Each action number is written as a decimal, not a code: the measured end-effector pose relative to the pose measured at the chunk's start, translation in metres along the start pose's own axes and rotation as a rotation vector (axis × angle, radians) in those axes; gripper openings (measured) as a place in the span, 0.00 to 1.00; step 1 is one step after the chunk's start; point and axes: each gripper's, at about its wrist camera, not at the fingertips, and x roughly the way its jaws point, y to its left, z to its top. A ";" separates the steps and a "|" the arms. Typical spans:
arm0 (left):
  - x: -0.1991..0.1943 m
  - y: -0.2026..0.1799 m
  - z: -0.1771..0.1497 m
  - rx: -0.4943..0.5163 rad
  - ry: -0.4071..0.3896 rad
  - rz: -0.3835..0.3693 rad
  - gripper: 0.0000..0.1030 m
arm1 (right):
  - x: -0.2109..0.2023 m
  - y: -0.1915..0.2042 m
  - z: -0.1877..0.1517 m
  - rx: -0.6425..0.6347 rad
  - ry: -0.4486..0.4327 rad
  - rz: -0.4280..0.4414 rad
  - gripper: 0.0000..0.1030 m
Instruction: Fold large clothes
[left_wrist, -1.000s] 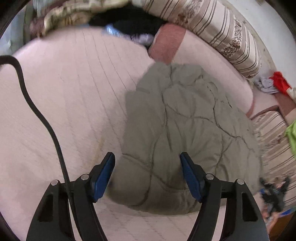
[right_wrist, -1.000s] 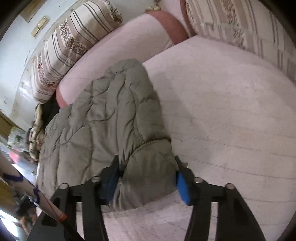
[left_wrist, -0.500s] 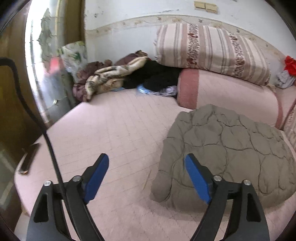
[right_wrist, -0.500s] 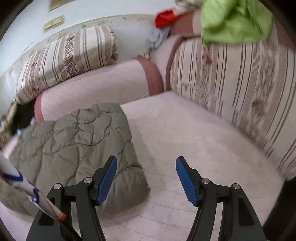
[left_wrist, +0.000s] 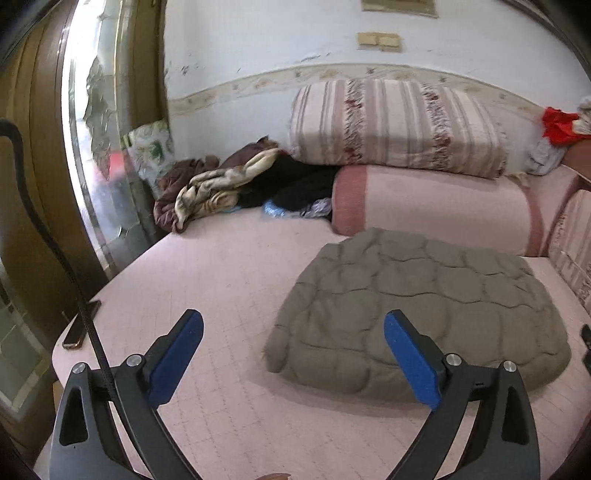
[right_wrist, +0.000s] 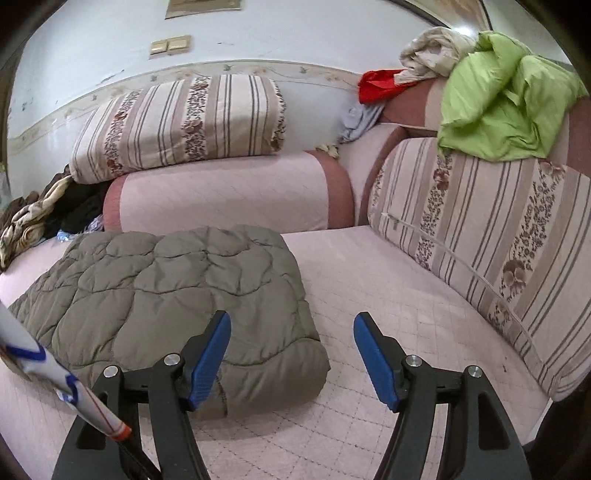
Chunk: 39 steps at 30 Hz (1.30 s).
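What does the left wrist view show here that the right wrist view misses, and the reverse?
Only the left wrist view shows the glass door, the phone at the mattress edge, and the left gripper, jaws opening, empty. Only the right wrist view shows the green cloth and the right gripper, opening, empty. Both show the folded quilted jacket and striped cushion.

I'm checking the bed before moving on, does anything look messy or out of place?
The folded grey quilted jacket lies neat. A phone sits right at the mattress edge, and loose clothes are heaped by the window.
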 end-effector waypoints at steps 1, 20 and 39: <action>-0.007 -0.005 0.000 0.011 -0.024 0.009 0.95 | 0.001 0.000 0.000 0.001 0.003 0.001 0.72; -0.096 0.029 -0.012 0.033 -0.181 -0.127 1.00 | -0.052 0.040 -0.062 0.063 0.175 0.032 0.72; -0.065 0.011 -0.072 0.067 0.094 -0.158 1.00 | -0.094 0.086 -0.106 -0.137 0.159 -0.003 0.75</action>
